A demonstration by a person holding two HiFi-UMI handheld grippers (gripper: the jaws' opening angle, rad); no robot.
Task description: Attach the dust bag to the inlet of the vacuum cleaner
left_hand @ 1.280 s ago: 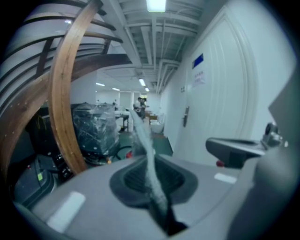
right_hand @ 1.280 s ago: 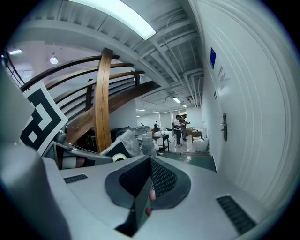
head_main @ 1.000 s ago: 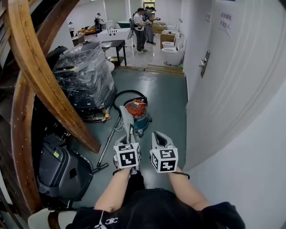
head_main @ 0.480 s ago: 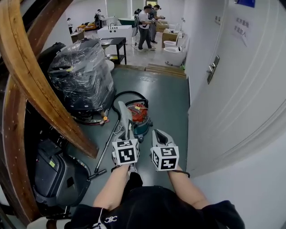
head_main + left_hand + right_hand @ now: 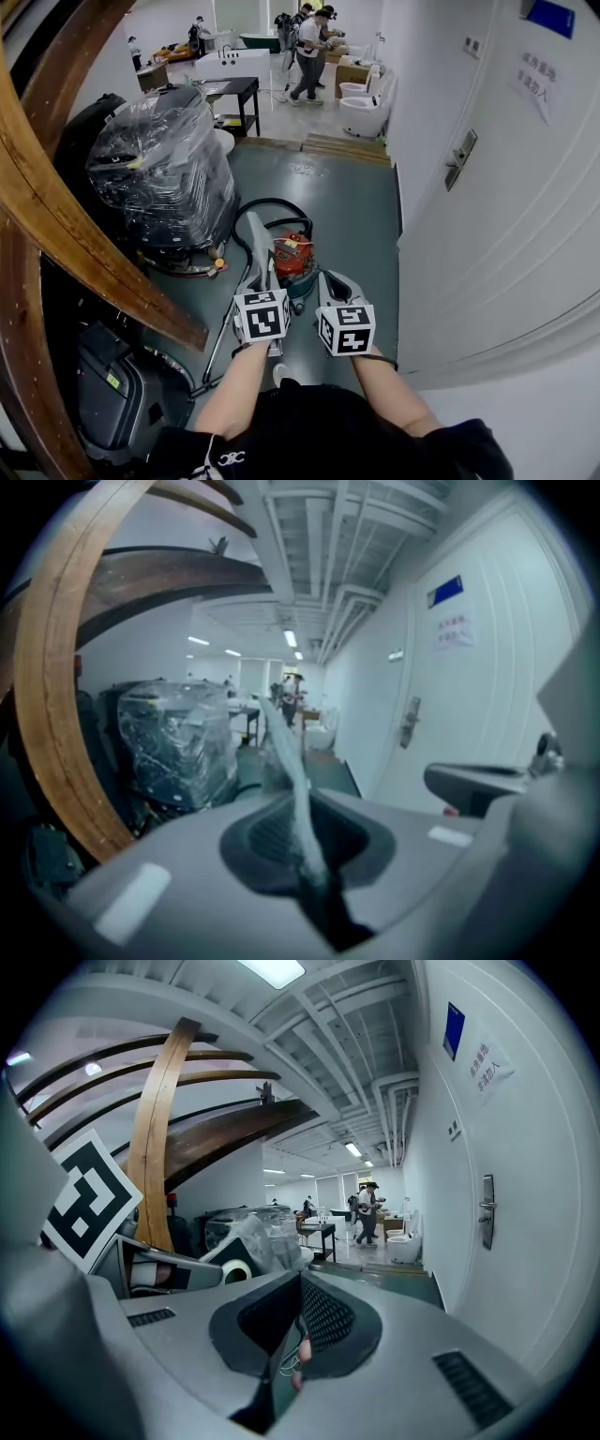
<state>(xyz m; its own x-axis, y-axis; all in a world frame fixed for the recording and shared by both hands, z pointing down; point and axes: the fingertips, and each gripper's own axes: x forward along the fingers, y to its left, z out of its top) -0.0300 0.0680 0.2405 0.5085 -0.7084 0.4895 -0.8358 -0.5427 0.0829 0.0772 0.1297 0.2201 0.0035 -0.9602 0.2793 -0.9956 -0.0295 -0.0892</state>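
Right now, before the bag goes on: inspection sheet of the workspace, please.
Surface: green floor.
Job's things: vacuum stands on the floor ahead; dust bag is carried, not yet at the vacuum.
Clutter: wrapped machine left of the vacuum; black machine near left; wand lying on the floor.
Grippers: left claw shut on the dust bag; right claw shut, empty.
Cables: black hose looped behind the vacuum.
Surroundings: door on the right; wooden beam on the left; people far down the hall.
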